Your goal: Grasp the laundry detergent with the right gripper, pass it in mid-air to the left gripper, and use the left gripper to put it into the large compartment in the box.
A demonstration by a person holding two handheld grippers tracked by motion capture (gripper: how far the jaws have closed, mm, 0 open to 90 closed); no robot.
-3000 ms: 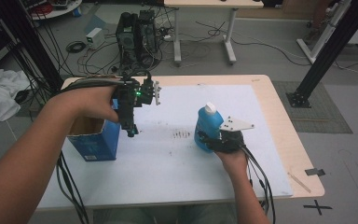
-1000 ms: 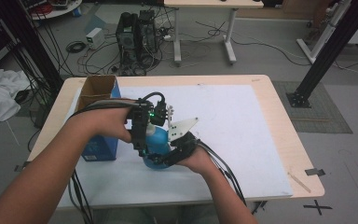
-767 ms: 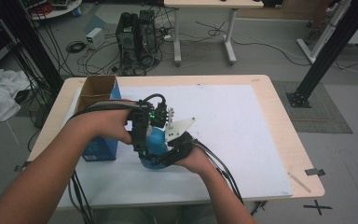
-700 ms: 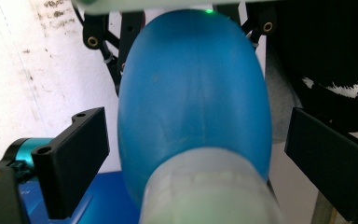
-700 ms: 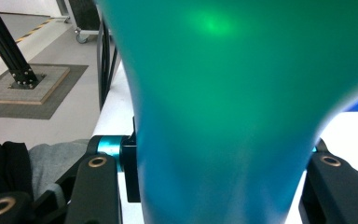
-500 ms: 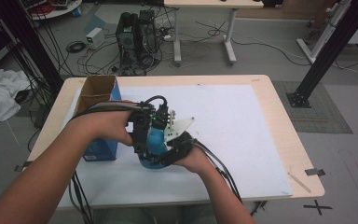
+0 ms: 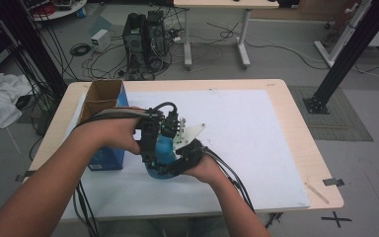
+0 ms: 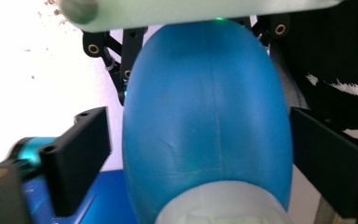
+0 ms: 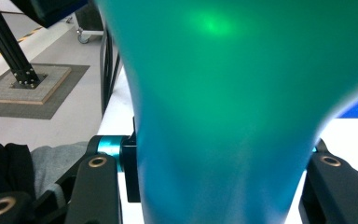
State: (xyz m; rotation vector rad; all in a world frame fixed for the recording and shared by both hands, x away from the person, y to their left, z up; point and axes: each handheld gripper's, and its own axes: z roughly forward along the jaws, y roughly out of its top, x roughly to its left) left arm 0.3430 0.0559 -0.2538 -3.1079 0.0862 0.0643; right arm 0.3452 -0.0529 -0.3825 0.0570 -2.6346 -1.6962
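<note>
blue bottle (image 7: 162,154) clamped in right hand-held gripper (image 7: 177,165), left hand-held gripper (image 7: 149,157) jaws closing around it, apart

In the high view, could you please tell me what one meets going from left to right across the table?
Open cardboard box → left hand-held gripper → blue bottle → bare white sheet covering the table → the table's wooden right edge.

Blue plastic bottle (image 7: 162,154): three seconds ago right of centre on the desk (image 7: 256,128); now left of centre, just beside the blue cardboard box (image 7: 104,123).
Right hand-held gripper (image 7: 170,168): came across with the bottle, clamped on its lower part.
Left hand-held gripper (image 7: 150,157): left the box; jaws now straddle the bottle's top and have just been closing.
</note>
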